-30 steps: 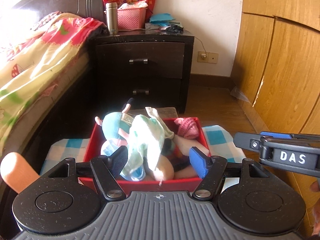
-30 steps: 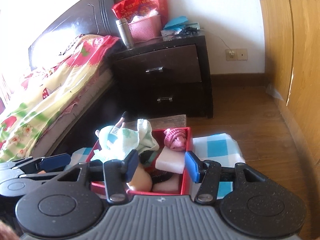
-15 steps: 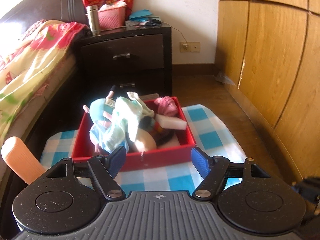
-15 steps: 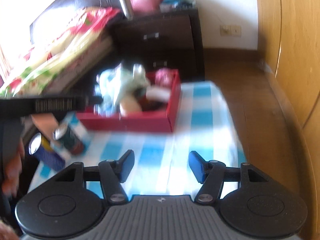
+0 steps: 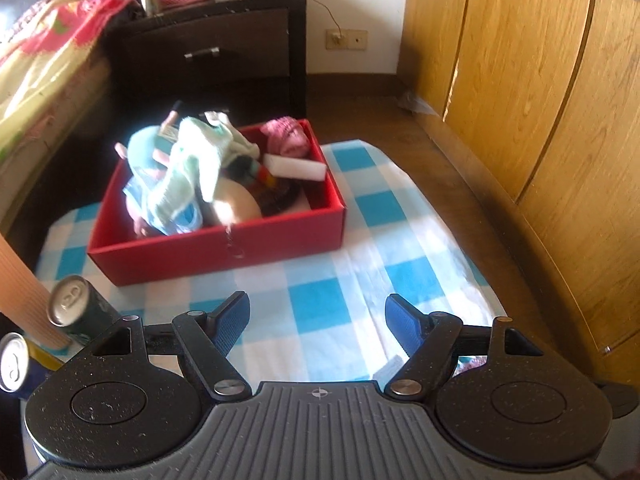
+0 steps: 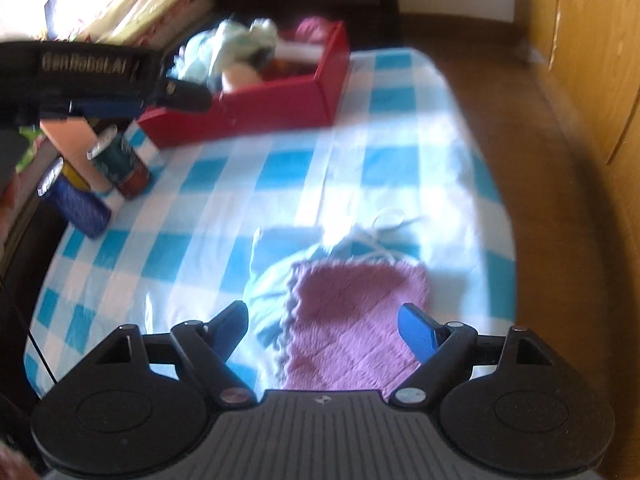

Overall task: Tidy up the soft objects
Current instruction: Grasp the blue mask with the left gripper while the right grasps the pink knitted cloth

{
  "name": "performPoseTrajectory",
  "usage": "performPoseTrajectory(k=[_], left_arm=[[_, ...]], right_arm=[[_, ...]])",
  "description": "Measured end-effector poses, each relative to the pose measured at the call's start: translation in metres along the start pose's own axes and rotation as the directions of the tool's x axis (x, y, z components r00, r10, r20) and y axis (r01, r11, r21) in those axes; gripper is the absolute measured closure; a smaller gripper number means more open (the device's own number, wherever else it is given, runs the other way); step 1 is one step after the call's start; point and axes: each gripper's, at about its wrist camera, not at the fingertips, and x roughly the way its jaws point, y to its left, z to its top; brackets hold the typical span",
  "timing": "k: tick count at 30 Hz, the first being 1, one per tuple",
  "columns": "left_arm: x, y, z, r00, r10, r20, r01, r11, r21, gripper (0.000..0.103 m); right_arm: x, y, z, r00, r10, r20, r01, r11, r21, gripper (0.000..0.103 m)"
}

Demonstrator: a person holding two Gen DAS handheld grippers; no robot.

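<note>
Right wrist view: right gripper is opening, jaws wide and empty, with the purple knit cloth just below and ahead. I'd drop straight down and pinch a thick fold. Left gripper is opening too, holding nothing, red box ahead.

Red box, blue-and-white checked cloth, purple knitted square

Flat pink knitted cloth on tablecloth

Fuzzy knitted purple cloth on smooth checked tablecloth
</note>
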Motion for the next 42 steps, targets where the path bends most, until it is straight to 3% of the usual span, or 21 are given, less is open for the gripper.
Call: performPoseTrajectory(k=[4,6,9,14,16,18,19,21,24,25,26,28,31,35,37,38,39,41,42], left_arm=[[0.01,-0.009,-0.007,0.998,-0.045,-0.051,0.046,0.999,0.021,0.028],[0.021,-0.014,-0.016,0.99,-0.095,-0.106,0.098,0.995,0.023,0.028],[0.043,-0.021,-0.033,0.959,-0.186,-0.213,0.187,0.982,-0.013,0.029],[0.075,-0.032,-0.051,0.931,-0.206,-0.302,0.202,0.978,-0.043,0.032],[0.084,-0.038,-0.053,0.928,-0.204,-0.311,0.201,0.979,-0.043,0.036],[0.094,-0.043,-0.057,0.921,-0.194,-0.337,0.191,0.981,-0.041,0.045],[0.095,-0.045,-0.058,0.928,-0.185,-0.324,0.186,0.982,-0.027,0.045],[0.093,-0.054,-0.058,0.934,-0.158,-0.321,0.177,0.984,0.032,0.059],[0.091,-0.054,-0.058,0.933,-0.158,-0.323,0.183,0.982,0.047,0.069],[0.089,-0.051,-0.056,0.93,-0.167,-0.326,0.189,0.981,0.036,0.071],[0.087,-0.046,-0.054,0.928,-0.182,-0.324,0.197,0.98,0.011,0.074],[0.081,-0.034,-0.046,0.924,-0.226,-0.31,0.217,0.974,-0.065,0.074],[0.074,-0.019,-0.041,0.913,-0.286,-0.291,0.25,0.956,-0.155,0.073],[0.074,-0.015,-0.046,0.911,-0.286,-0.298,0.241,0.954,-0.178,0.073],[0.077,-0.01,-0.049,0.908,-0.283,-0.309,0.23,0.953,-0.197,0.072],[0.076,-0.006,-0.05,0.907,-0.284,-0.311,0.228,0.952,-0.206,0.069],[0.076,-0.003,-0.05,0.905,-0.292,-0.308,0.235,0.949,-0.21,0.067],[0.077,0.003,-0.051,0.91,-0.28,-0.307,0.222,0.952,-0.212,0.063],[0.078,0.005,-0.052,0.912,-0.27,-0.31,0.21,0.954,-0.213,0.065]], right_arm=[[0.019,0.006,-0.014,0.998,-0.018,-0.063,0.016,0.999,-0.037,0.043],[0.022,0.007,-0.021,0.995,-0.011,-0.096,0.005,0.998,-0.059,0.058],[0.017,0.005,-0.029,0.995,-0.027,-0.091,0.018,0.995,-0.098,0.076],[0.009,-0.002,-0.031,0.994,0.001,-0.11,-0.012,0.995,-0.095,0.103],[0.008,0.001,-0.034,0.992,0.029,-0.121,-0.042,0.993,-0.107,0.103],[0.005,0.007,-0.039,0.991,0.049,-0.125,-0.065,0.99,-0.128,0.103],[0.004,0.009,-0.04,0.99,0.062,-0.126,-0.079,0.988,-0.131,0.103],[0.001,0.006,-0.043,0.987,0.096,-0.13,-0.11,0.989,-0.102,0.103],[-0.003,-0.009,-0.042,0.98,0.144,-0.138,-0.148,0.989,-0.016,0.103],[-0.006,-0.013,-0.041,0.984,0.132,-0.117,-0.133,0.991,0.0,0.098],[-0.007,-0.014,-0.04,0.989,0.103,-0.105,-0.103,0.995,0.0,0.073],[-0.007,-0.017,-0.036,0.997,0.04,-0.073,-0.042,0.999,-0.016,0.046],[-0.003,-0.015,-0.029,0.999,-0.001,-0.039,0.0,0.999,-0.035,0.044],[0.014,0.005,-0.015,1.0,-0.013,0.02,0.014,0.996,-0.088,0.037],[0.032,0.018,-0.015,0.997,-0.079,0.011,0.079,0.983,-0.165,0.041],[0.039,0.019,-0.018,0.995,-0.096,-0.02,0.091,0.98,-0.177,0.048],[0.037,0.019,-0.021,0.996,-0.09,-0.011,0.086,0.981,-0.173,0.05],[0.03,0.019,-0.022,0.997,-0.078,-0.029,0.07,0.975,-0.21,0.079],[0.027,0.016,-0.023,0.997,-0.07,-0.042,0.06,0.977,-0.205,0.085]])
